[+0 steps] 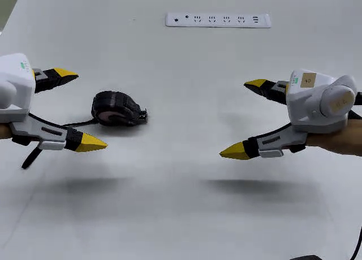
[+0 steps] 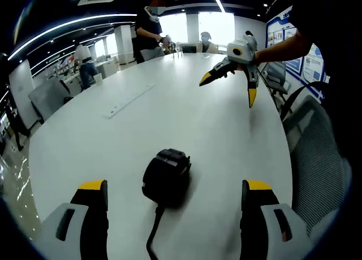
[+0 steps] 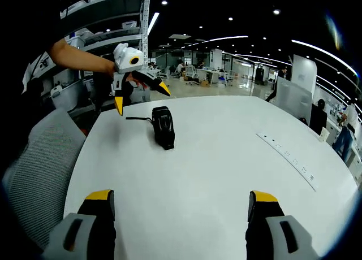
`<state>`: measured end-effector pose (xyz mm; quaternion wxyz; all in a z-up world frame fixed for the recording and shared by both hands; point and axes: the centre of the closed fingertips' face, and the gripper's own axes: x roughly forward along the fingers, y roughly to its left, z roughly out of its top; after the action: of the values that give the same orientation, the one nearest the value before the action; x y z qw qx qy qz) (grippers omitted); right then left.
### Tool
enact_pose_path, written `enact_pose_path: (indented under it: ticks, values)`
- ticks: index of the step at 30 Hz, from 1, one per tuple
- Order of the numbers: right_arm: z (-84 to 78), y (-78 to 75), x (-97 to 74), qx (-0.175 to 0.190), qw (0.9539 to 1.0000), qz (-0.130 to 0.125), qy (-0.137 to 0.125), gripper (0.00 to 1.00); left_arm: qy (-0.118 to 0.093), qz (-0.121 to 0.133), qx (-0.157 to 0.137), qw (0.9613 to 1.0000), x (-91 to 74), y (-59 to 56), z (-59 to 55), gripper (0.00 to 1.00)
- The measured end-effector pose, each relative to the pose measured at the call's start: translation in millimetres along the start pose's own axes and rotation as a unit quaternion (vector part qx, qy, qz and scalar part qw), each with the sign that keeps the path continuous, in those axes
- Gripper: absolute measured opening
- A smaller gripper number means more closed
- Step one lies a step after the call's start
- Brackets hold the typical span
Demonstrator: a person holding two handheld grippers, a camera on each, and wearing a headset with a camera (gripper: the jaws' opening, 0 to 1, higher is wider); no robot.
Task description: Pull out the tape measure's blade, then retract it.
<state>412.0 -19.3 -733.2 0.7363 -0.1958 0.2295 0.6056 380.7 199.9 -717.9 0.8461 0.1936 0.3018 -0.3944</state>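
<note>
A black, rounded tape measure [image 1: 116,108] with a thin black wrist strap [image 1: 79,124] rests on the white tabletop [image 1: 181,203], just ahead of the left gripper [image 1: 85,108]. In the head view its long axis runs left to right. The blade-mouth end points toward the right gripper [image 1: 238,117], and the strap trails back toward the left one. The left gripper's yellow-tipped jaws stand wide apart, holding nothing. The right gripper, well apart from the tape measure, is likewise spread wide and empty. A white power strip [image 1: 218,20] lies at the table's far side.
</note>
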Motion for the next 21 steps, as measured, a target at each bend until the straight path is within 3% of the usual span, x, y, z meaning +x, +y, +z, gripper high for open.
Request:
enact_pose_path:
  ticks: [11,21]
  values:
    - [5.7,5.2,33.0,-0.016,0.9989,0.045,0.005,0.96,0.032,-0.031,0.032,0.9985,14.3,0.4,-3.2,0.90]
    - [20.0,8.8,56.1,-0.040,0.9965,0.074,-0.008,0.83,0.064,-0.056,0.069,0.9940,25.2,1.2,-8.4,0.69]
